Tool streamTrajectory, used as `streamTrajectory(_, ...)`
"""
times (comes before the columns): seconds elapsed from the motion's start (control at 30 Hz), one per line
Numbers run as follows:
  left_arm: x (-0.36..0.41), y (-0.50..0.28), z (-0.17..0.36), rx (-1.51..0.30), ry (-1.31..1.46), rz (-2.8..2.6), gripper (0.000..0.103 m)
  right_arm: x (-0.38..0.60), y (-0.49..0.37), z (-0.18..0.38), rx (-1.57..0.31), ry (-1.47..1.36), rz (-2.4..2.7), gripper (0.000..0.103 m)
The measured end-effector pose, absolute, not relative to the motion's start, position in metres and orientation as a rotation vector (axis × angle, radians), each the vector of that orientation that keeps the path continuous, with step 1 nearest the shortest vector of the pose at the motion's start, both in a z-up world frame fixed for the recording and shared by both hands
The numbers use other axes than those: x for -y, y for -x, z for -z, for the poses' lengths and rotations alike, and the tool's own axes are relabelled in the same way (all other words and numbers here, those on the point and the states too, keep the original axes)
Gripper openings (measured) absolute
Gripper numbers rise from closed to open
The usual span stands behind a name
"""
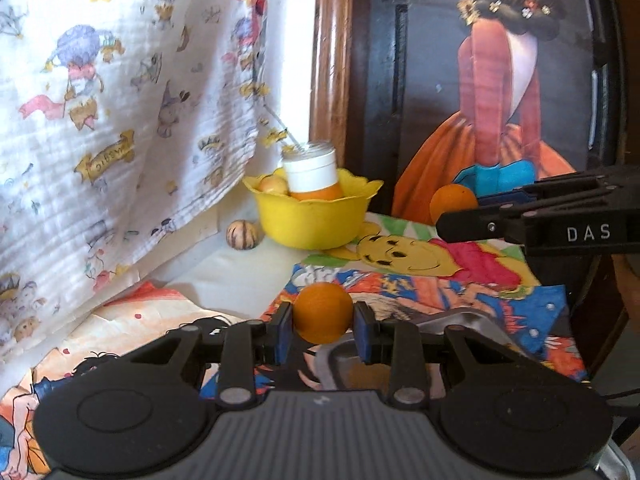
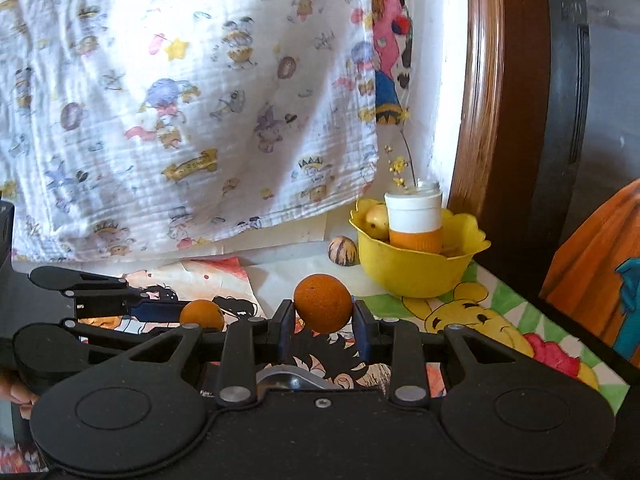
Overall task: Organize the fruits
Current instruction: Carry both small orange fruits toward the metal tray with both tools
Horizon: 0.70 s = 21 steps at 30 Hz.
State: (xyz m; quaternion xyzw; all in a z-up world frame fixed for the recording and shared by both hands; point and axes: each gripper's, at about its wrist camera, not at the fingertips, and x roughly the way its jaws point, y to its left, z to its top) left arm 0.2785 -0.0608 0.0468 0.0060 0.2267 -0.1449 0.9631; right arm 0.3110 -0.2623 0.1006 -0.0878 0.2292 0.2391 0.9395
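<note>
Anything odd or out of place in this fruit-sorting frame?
Yes. An orange bottle with a white cap stands in the yellow bowl beside a pale fruit, while a striped fruit lies outside the bowl.

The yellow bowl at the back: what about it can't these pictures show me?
- Bowl contents: both views, front wall and the white-capped orange bottle hide all but one pale fruit.
- Bottle's base: below the rim.
- Striped fruit beside it: too small to name.
</note>
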Motion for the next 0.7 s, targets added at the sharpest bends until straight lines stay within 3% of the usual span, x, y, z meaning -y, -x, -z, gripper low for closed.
streamTrajectory(0.7,0.082,-0.135,-0.065,-0.388,-0.005,0.345,0.035,0.284,-0.154,-0.111,-0.431,0.166,-0.413,0.033)
